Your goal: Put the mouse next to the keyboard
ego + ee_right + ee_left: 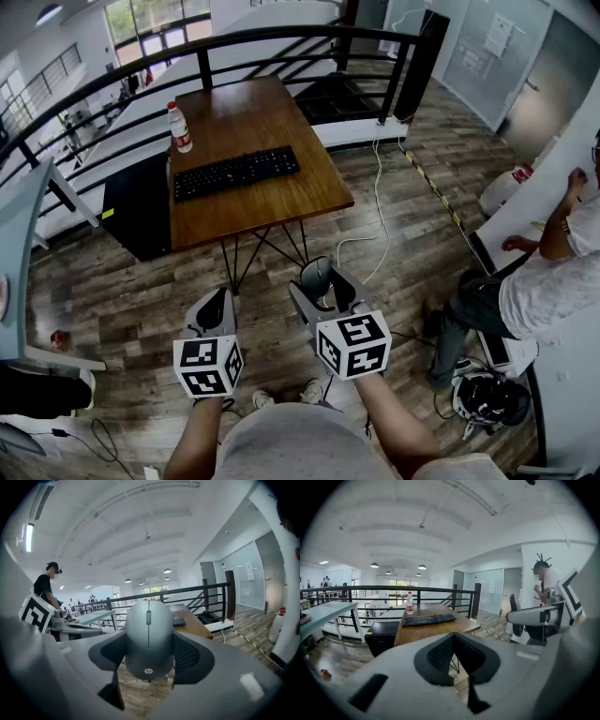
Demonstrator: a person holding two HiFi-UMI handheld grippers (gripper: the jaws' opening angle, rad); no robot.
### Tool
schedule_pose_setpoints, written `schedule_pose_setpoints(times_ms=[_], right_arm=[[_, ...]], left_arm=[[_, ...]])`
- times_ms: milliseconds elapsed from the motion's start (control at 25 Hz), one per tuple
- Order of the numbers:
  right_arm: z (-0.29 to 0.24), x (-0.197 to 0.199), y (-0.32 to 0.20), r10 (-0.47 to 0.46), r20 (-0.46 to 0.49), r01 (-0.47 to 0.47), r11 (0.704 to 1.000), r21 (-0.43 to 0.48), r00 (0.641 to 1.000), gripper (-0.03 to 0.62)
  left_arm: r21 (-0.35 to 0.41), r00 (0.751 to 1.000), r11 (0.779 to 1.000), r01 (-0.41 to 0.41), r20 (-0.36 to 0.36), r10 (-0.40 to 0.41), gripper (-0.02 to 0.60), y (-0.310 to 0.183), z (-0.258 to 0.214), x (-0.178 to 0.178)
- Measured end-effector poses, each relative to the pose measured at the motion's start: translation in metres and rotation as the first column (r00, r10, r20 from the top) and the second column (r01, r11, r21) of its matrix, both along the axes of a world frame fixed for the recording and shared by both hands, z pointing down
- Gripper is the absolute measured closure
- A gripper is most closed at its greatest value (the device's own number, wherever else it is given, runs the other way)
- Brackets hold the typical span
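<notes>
A grey mouse (317, 275) sits between the jaws of my right gripper (319, 281), which is shut on its sides; in the right gripper view the mouse (148, 637) fills the middle, buttons facing up. The black keyboard (236, 172) lies across the wooden table (272, 211) ahead of me, well beyond both grippers, and shows small in the left gripper view as the keyboard (429, 619). My left gripper (217, 305) hangs beside the right one, shut with nothing in it. Both grippers are over the floor, short of the table's near edge.
A water bottle (179, 128) stands at the table's far left corner. A black railing (281, 42) runs behind the table, and a black cabinet (136, 206) stands at its left. A person (553, 281) sits at the right. A white cable (375, 225) trails on the floor.
</notes>
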State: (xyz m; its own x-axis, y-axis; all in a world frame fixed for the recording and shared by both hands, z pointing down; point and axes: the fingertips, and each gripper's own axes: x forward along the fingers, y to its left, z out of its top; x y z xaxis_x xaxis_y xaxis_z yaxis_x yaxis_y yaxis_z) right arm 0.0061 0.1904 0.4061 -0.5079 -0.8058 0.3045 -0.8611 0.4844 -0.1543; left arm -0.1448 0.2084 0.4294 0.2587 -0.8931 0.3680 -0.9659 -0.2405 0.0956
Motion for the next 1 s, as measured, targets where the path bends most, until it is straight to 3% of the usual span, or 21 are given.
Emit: schedule_pose_setpoints(times_ms=[1000], right_arm=[[0.015,0.076,-0.035,-0.063,0.036,0.065,0.997,-0.031,0.997,0.295]], left_arm=[[-0.006,0.999,1.0,0.029,0.031,-0.029,0.588,-0.035,0.003,0.083]])
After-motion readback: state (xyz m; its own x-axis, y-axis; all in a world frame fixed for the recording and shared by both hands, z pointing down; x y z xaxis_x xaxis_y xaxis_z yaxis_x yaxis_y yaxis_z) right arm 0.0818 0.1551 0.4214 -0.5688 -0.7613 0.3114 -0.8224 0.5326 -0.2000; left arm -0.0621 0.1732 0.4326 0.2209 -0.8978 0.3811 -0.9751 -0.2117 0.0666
